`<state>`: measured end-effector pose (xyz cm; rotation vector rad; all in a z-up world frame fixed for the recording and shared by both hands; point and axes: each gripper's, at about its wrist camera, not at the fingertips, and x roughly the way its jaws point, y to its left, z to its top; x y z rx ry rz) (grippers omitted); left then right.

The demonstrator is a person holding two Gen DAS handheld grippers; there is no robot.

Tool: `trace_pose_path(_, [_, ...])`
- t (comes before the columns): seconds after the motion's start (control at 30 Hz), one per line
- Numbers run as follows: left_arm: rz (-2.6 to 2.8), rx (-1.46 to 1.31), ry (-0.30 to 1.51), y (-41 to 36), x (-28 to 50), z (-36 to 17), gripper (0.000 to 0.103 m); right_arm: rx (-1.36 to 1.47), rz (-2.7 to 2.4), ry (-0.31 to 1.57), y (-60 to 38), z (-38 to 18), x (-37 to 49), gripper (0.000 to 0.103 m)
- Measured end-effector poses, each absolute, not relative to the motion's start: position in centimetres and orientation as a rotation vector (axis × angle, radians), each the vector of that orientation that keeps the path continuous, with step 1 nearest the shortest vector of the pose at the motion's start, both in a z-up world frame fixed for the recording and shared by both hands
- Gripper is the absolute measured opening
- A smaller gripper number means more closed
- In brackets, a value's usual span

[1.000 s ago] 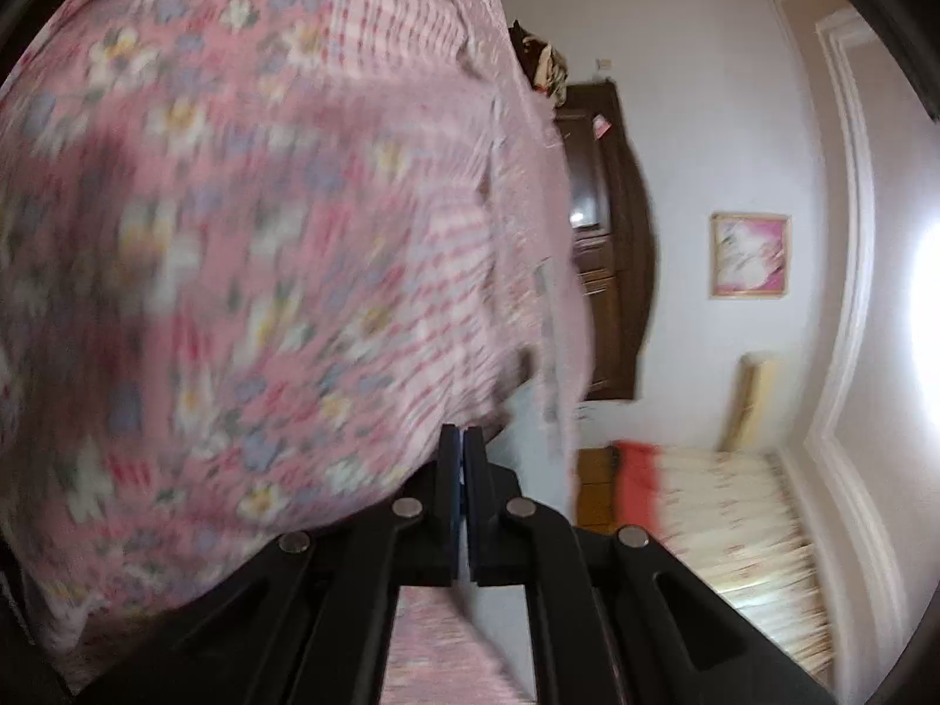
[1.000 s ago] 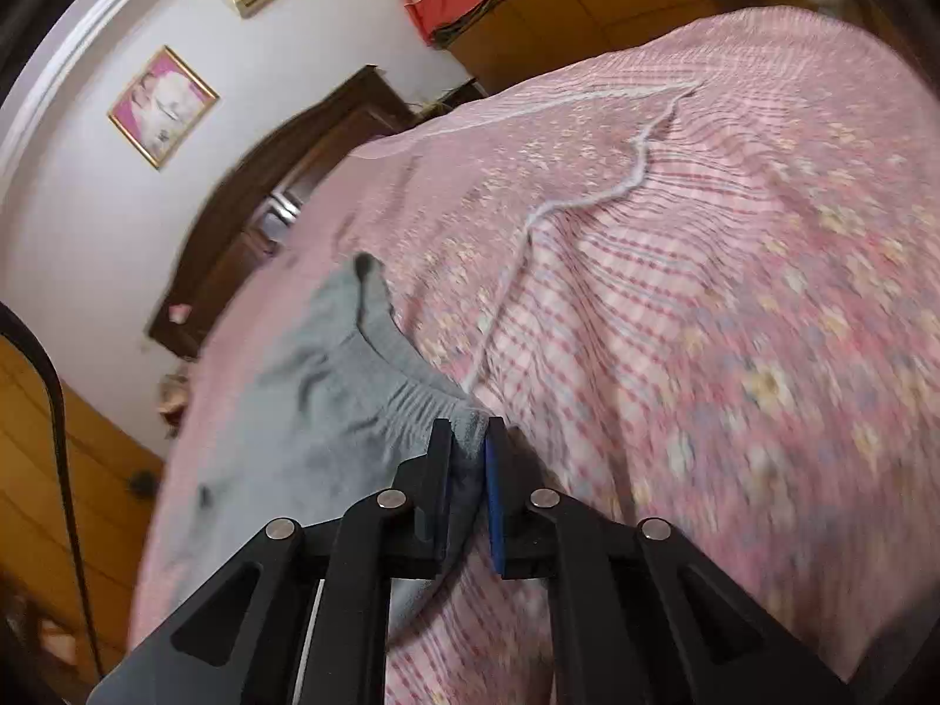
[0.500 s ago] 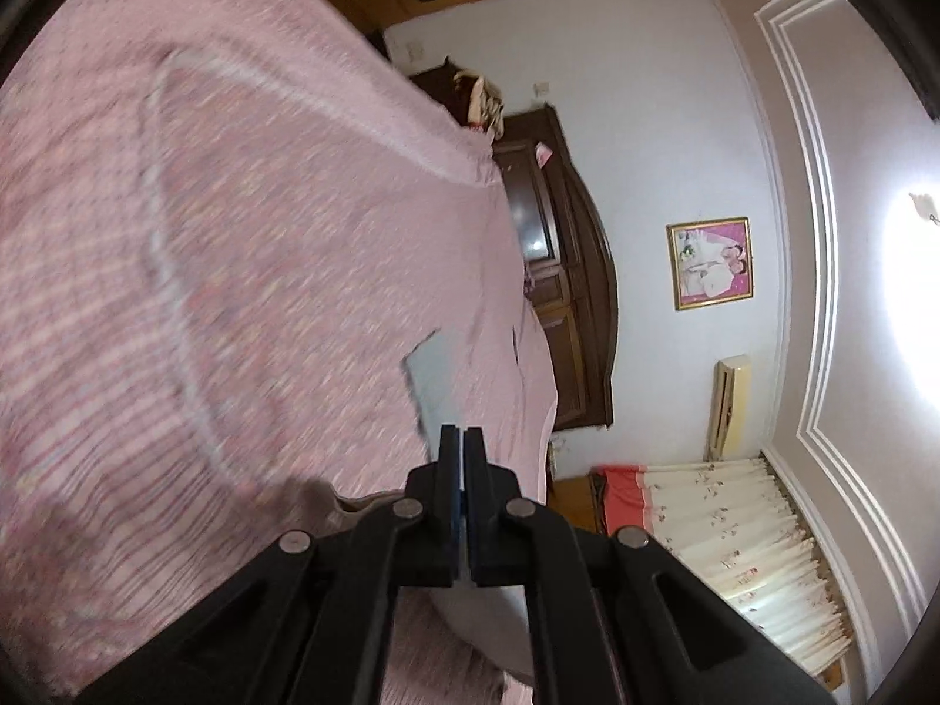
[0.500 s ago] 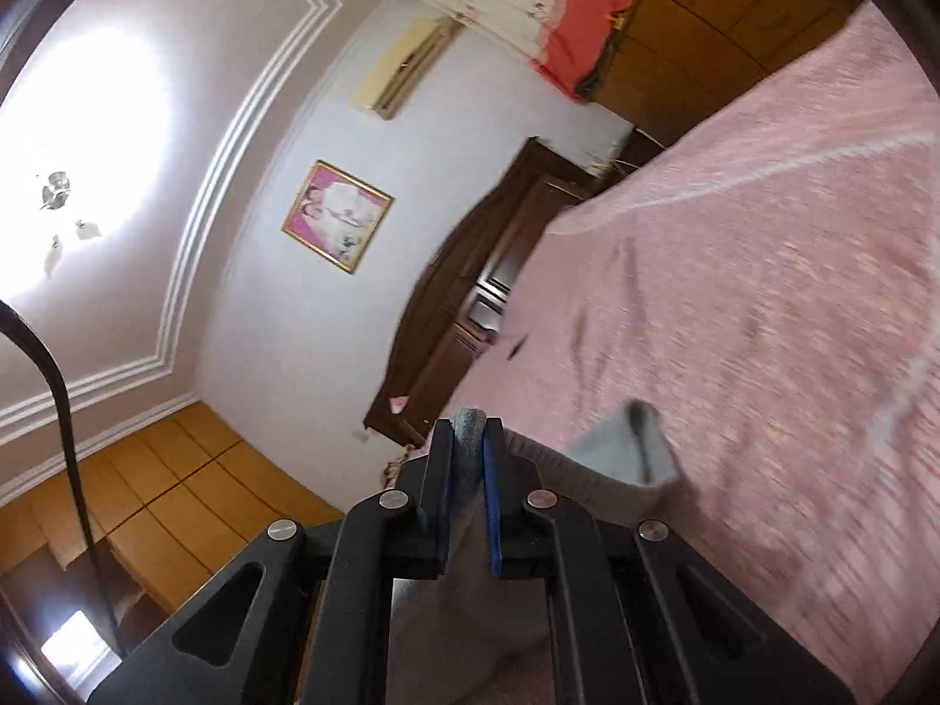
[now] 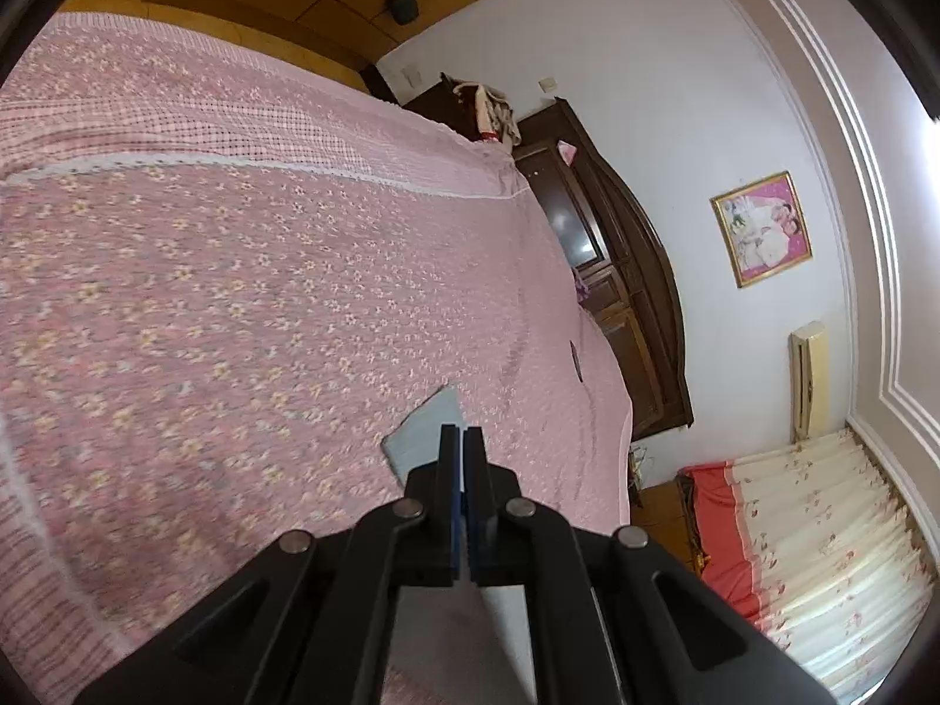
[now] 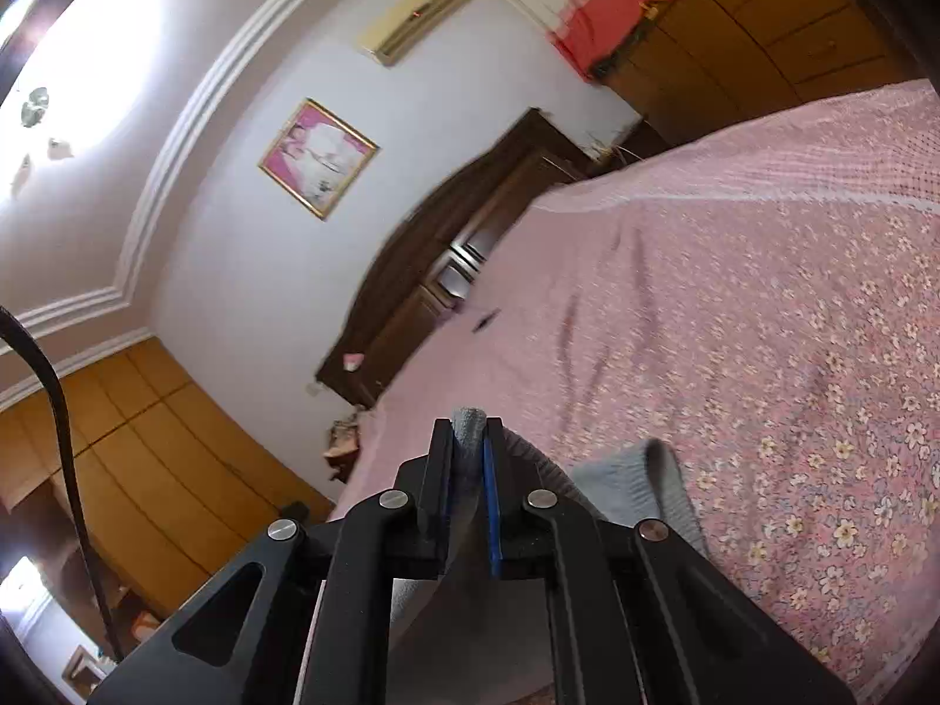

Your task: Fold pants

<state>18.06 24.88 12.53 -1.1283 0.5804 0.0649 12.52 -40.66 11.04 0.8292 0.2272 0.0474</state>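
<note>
Most of the grey pants [image 6: 623, 470] hang hidden beneath the fingers [image 6: 440, 470].

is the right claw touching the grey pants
Touching. In the right wrist view the right claw is shut on a bunched fold of the grey pants, with fabric pressed between both fingers and sticking out past the tips.

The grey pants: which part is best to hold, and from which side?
Probably the ribbed waistband edge of the grey pants: it is thick and firm. Come from the outer corner, along the band, as the right gripper already pinches it between its fingers.
</note>
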Motion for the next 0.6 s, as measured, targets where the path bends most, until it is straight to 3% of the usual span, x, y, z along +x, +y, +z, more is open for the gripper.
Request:
trace_pose_path(0.37, [0.095,-1.076,0.599,23.9,26.0,12.5,0.001,0.738,-0.003,0.294,-42.0,11.4,15.8,0.010])
trace_pose_path(0.6, [0.137,-1.006,0.710,22.3,32.4,11.4,0.001,0.665,-0.058,0.411,-42.5,9.4,19.4,0.011])
